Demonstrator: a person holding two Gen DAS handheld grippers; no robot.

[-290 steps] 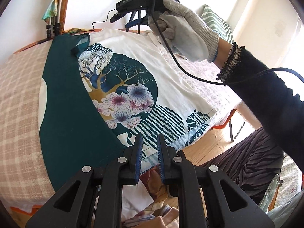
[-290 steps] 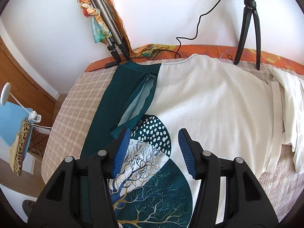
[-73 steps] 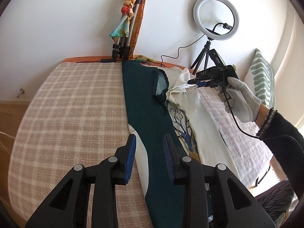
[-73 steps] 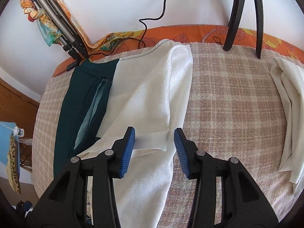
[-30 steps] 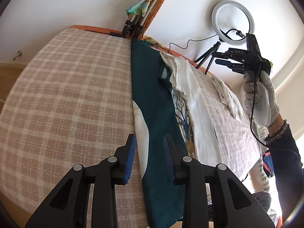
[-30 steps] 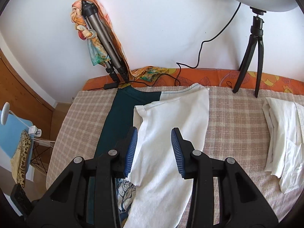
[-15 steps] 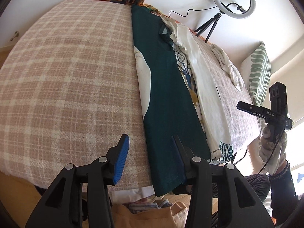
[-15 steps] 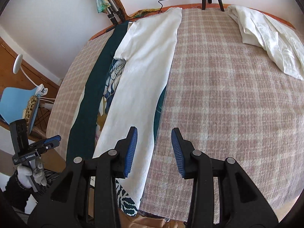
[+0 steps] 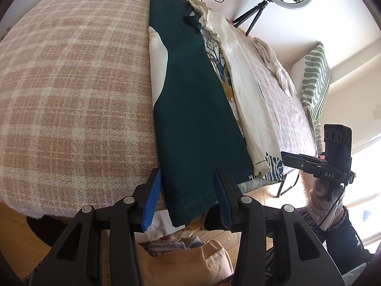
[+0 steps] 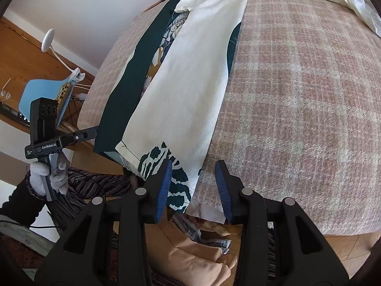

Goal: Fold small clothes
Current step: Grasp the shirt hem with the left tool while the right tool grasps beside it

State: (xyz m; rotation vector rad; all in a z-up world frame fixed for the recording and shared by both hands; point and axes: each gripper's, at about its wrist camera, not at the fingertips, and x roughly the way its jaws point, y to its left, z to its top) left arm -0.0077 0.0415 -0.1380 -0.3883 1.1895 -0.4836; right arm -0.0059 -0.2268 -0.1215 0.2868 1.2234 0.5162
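Both hand-held grippers (image 9: 187,190) (image 10: 193,183) reached one shirt's (image 9: 197,109) hem (gaping).

My left tongs (image 9: 188,197) are black plastic, with ribbed blue pads on the inner faces and silver screws along the arms. My right tongs (image 10: 193,188) match. Seen from the right, the left unit's body reads "GenRobot.AI"; seen from the left, the right unit's body reads "DAS". A black cable runs from the right handle. I wear white knit gloves (image 10: 45,174) and dark sleeves (image 10: 19,205).
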